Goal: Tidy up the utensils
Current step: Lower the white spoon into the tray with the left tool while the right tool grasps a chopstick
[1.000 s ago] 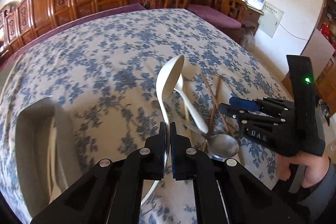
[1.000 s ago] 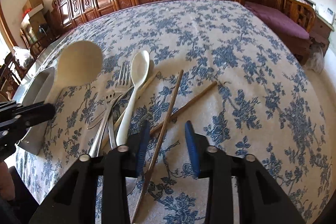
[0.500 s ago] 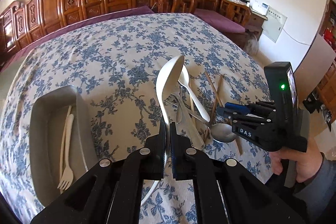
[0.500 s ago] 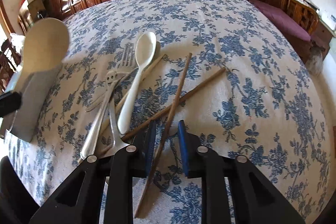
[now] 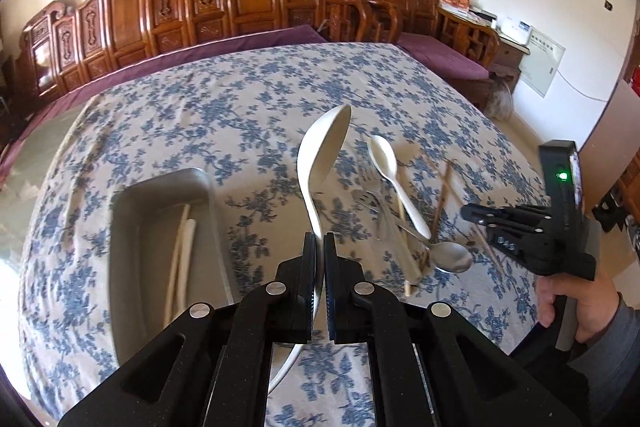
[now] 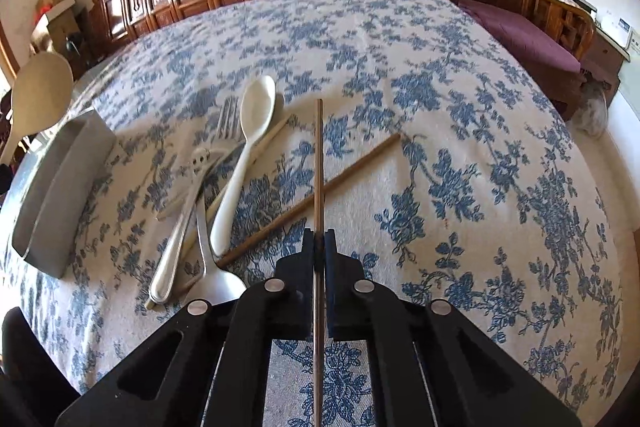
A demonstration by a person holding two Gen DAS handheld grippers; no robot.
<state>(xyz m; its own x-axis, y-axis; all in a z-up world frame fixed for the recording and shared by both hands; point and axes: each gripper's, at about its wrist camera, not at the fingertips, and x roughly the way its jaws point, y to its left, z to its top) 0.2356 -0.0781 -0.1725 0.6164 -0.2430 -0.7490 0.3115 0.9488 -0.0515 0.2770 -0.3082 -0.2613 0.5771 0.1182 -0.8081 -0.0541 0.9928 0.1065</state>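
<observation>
left gripper (image 5: 319,247): jaws clamped on the handle of a large cream ladle-spoon (image 5: 322,155), bowl raised and tilted above the cloth.
right gripper (image 6: 319,241): jaws have just been closing and now pinch a dark wooden chopstick (image 6: 319,163), which runs straight ahead between them.
left view only: inside of the grey tray (image 5: 132,227), where pale utensils (image 5: 182,259) lie lengthwise; also the person's hand (image 5: 576,303) on the right gripper's grip.
right view only: the tray's outer wall, and the second chopstick (image 6: 344,171) crossing under the held one on the cloth.
utensil pile: white spoon (image 6: 248,147), metal fork (image 6: 188,203), metal spoon (image 5: 450,257) and a pale chopstick overlapping, right of the tray on the tablecloth (image 6: 440,107).
condition: tablecloth blue floral; pile untidy, pieces touching.
</observation>
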